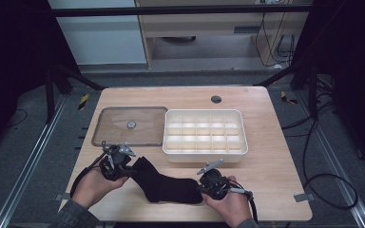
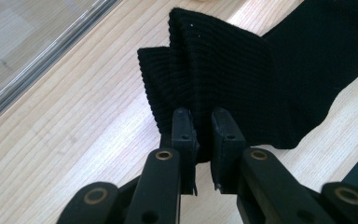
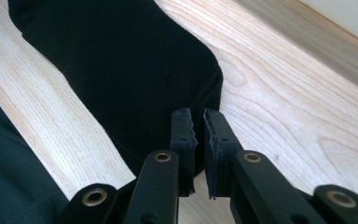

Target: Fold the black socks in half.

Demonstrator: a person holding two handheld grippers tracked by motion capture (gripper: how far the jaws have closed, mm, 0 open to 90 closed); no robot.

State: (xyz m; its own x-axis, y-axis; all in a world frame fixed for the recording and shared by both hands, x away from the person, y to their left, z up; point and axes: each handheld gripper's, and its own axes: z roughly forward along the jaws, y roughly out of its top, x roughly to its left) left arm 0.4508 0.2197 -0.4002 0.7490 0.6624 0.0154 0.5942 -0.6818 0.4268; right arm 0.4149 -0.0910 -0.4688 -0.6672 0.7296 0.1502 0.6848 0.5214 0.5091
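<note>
Two claws (clamped), one sock (image 1: 171, 186)

One black sock (image 1: 168, 186) lies at the lower middle of the high view. One white divided box (image 1: 204, 135) sits at the centre, holding fifteen compartments in three rows of five. One clear lid (image 1: 129, 126) rests at its left. Two grippers appear at the bottom, the left gripper (image 1: 123, 164) and the right gripper (image 1: 204, 186). One table (image 1: 275, 156) carries everything.
</note>
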